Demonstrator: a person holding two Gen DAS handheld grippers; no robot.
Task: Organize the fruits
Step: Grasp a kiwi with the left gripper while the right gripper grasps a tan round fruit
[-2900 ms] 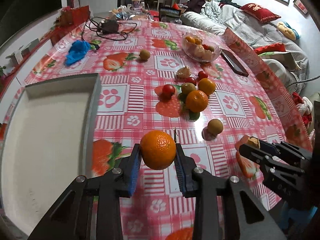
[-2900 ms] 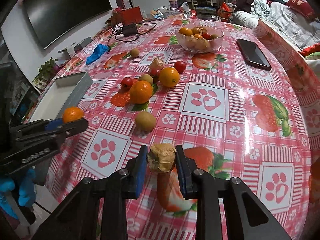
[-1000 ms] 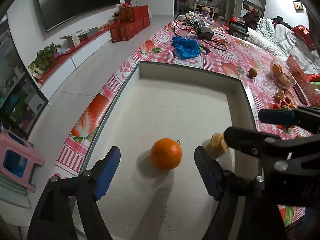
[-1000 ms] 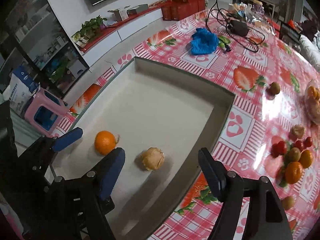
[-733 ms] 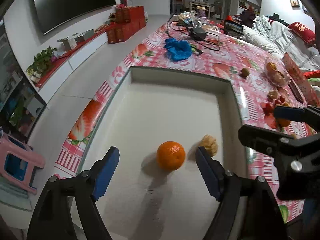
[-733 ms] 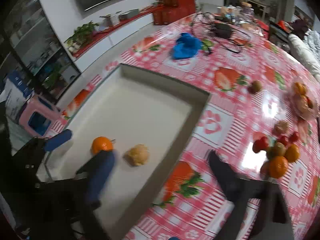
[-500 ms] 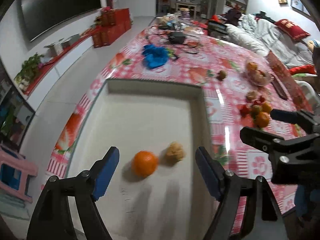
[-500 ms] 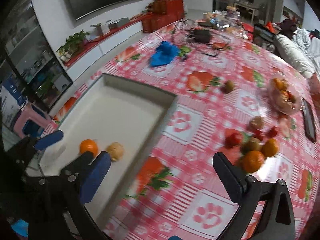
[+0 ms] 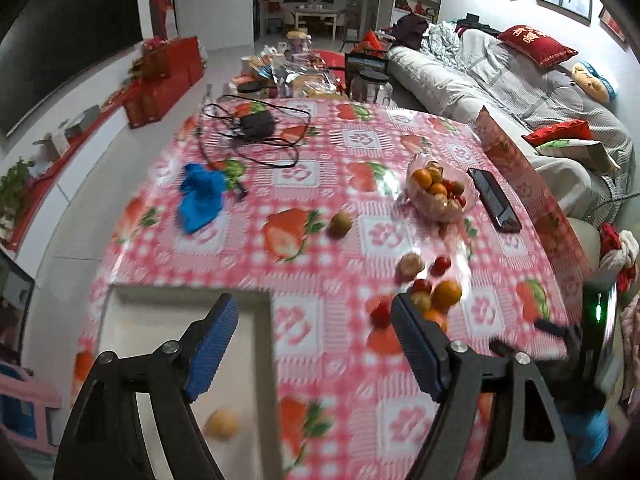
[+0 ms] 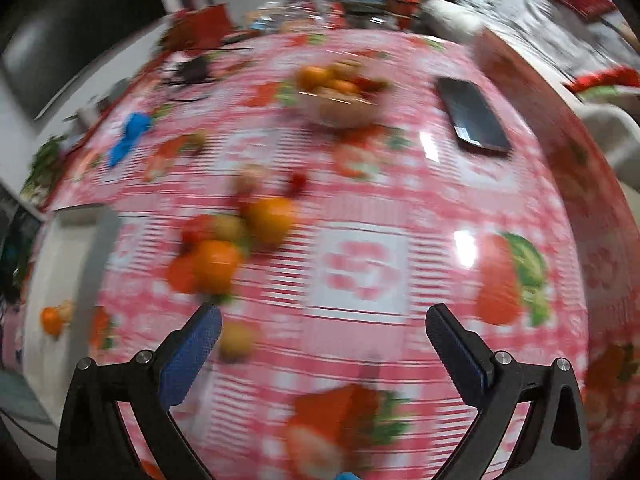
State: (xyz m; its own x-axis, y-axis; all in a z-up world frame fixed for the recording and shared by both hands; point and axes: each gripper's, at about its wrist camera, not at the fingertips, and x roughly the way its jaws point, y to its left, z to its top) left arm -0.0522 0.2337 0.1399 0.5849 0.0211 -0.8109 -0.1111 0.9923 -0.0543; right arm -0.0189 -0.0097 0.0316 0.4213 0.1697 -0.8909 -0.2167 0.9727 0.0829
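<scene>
Pink checked oilcloth with strawberries and paw prints covers the desk [image 9: 320,168], and a sofa runs along its far side. Since the orange and the pale brown fruit were set down in the white tray [image 9: 256,344] a moment ago, both tools have swung away from it and now look out over the desk. The left tool [image 9: 314,340] hangs released with nothing between its blue pads; only the pale brown fruit [image 9: 222,423] shows at the tray's near end in this view. The right tool [image 10: 322,344] has just been spreading its jaws and now stands as wide as it goes, also empty. In its blurred view the orange [image 10: 51,320] and its pale companion lie together in the tray at the far left.

That means two fruits are delivered and the next trip seems to be starting. The loose heap of fruit [image 9: 434,296], oranges, small red ones and greenish-brown ones, sits just beyond the left tool's right finger, and a single brown fruit [image 10: 236,340] lies beside the right tool's left pad. A lone kiwi-like fruit [image 9: 340,225] rests further out, near the glass bowl [image 9: 440,190] of fruit. Most of the sorting appears to remain.
</scene>
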